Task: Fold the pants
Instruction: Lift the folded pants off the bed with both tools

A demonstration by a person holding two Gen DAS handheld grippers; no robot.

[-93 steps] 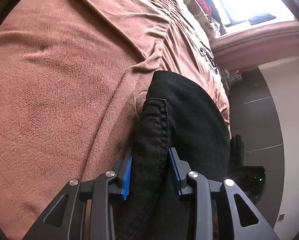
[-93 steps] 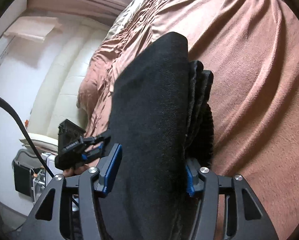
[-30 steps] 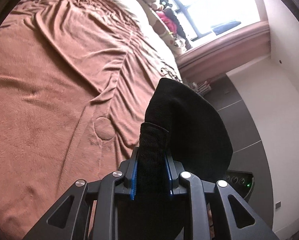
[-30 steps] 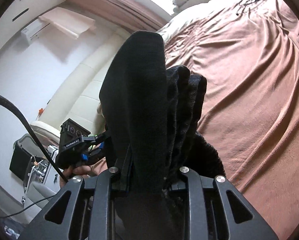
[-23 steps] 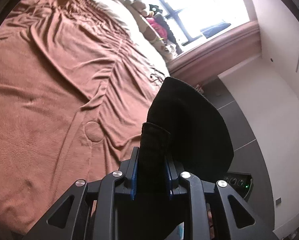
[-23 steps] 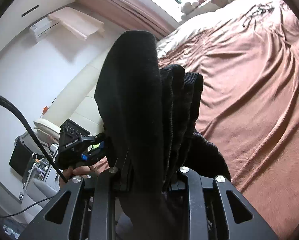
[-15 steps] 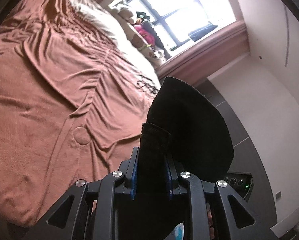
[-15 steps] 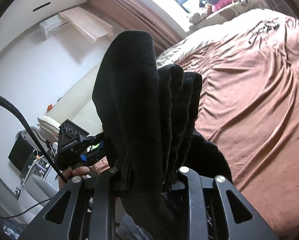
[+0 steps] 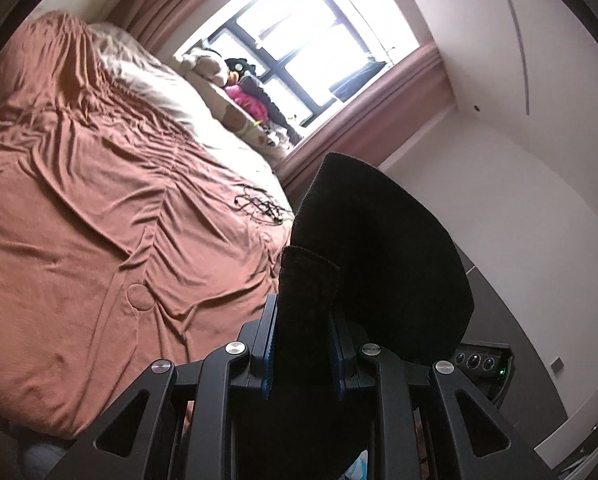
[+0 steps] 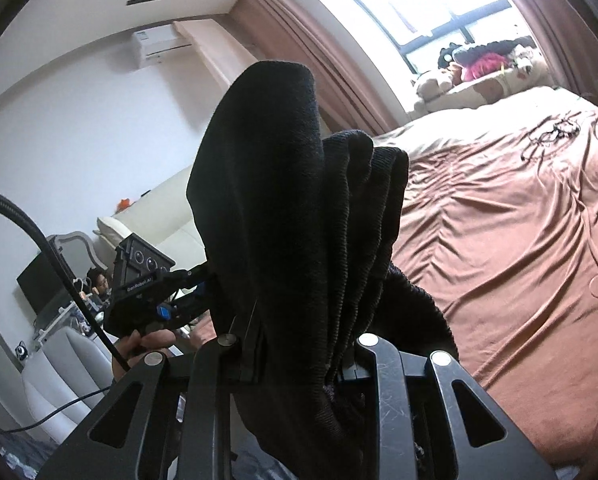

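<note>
Rumpled brown bedspread [image 9: 99, 216] beneath bright window [image 9: 307, 48], curtains [image 10: 299, 40].

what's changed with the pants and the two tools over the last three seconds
Both tools, left tool and right tool, lifted the black pants up off the brown bedspread, and both views tipped up toward the window. Nothing was let go: each tool stays clamped on the bunched fabric.

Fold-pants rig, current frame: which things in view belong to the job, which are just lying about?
Job:
- black ribbed fabric pants, bunched and lifted off the bed
- left claw, shut on the pants
- right claw, shut on the pants
- rumpled brown bedspread, the folding surface

Lying about:
- tangled black cable on the bedspread
- stuffed toys at the window
- white wall air conditioner
</note>
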